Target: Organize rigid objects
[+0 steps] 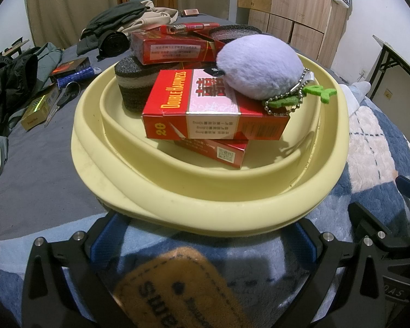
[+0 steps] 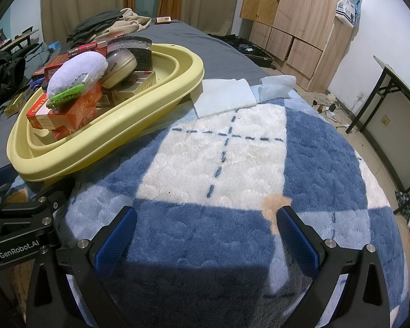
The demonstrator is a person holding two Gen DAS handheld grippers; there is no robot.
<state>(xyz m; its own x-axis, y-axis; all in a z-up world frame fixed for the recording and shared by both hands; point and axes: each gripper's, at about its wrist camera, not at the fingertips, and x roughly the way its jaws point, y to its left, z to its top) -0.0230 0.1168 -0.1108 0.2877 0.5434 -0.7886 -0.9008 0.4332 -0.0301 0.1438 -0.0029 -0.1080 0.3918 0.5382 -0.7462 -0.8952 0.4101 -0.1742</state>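
A pale yellow basin rests half on the grey bed, half on a blue-and-white plaid blanket. It holds several red cigarette boxes, a lilac plush ball on a bead chain with a green tag, dark sponges, a red lighter and a beige round case. My left gripper is open, its blue pads at either side of the basin's near rim. My right gripper is open over the bare blanket, to the right of the basin.
Two folded white cloths lie on the blanket behind the basin. Left of the basin on the grey sheet are a yellow box, scissors, a blue item and piled dark clothes. Wooden cabinets and a table stand to the right.
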